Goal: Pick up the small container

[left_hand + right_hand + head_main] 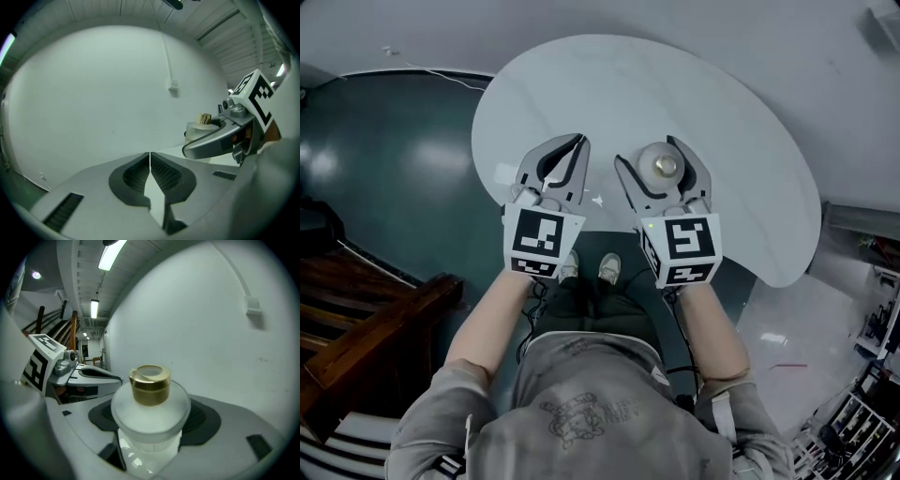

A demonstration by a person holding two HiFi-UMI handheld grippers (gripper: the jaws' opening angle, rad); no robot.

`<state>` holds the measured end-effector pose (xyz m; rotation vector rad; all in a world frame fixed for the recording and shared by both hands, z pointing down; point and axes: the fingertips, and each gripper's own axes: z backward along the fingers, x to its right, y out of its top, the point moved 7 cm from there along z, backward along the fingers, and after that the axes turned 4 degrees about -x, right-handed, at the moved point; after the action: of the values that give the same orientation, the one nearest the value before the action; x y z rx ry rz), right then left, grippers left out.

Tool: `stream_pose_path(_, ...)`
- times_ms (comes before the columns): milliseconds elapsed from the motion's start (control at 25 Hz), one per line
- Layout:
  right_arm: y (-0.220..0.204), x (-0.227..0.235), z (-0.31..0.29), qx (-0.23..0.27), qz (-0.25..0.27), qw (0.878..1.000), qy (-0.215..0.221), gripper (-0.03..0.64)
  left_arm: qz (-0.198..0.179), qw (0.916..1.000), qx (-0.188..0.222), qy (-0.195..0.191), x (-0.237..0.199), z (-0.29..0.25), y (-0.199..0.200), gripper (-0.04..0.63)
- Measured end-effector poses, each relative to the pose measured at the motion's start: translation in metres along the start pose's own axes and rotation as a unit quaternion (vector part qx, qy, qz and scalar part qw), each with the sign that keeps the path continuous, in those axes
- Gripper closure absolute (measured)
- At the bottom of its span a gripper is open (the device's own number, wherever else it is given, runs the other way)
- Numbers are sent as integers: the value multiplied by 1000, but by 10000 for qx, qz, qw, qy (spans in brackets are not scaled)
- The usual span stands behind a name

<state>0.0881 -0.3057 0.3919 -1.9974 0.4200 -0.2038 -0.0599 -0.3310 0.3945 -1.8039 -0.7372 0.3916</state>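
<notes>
The small container (664, 167) is a frosted white jar with a gold cap. It sits between the jaws of my right gripper (649, 152), which is shut on its body, over the near part of the round white table (609, 84). In the right gripper view the jar (150, 399) fills the middle, both pads pressed against its sides. Whether it still touches the table cannot be told. My left gripper (579, 141) is just to the left of it, shut and empty, its tips (150, 154) meeting. From the left gripper view the jar (201, 126) shows behind the right jaw.
The table's near edge runs just under both grippers, with the person's shoes (589, 267) and dark green floor (394, 159) below. A wooden stair (356, 319) stands at the left. A white wall with a cable and small box (173, 86) lies beyond the table.
</notes>
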Motion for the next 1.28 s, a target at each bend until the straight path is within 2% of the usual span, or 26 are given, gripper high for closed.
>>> stream_pose_path(240,42,-4,48,228,-7,9997,-38,290,-217,9993,297,-93,10,27,48,574)
stream_pose_path(480,57,-10,96,427,-63,9990,-93,290,-389,9974,607,-88,28,59,80,574)
stream_pose_path(840,59,-33,156,609,9,9981,-89,290,-599,9948,792,-204,53,111,94,574)
stream_pose_path(1280,42,-45,194,608,-20,9981,-9,290,-597,9939,869,-320,84,154,92,574)
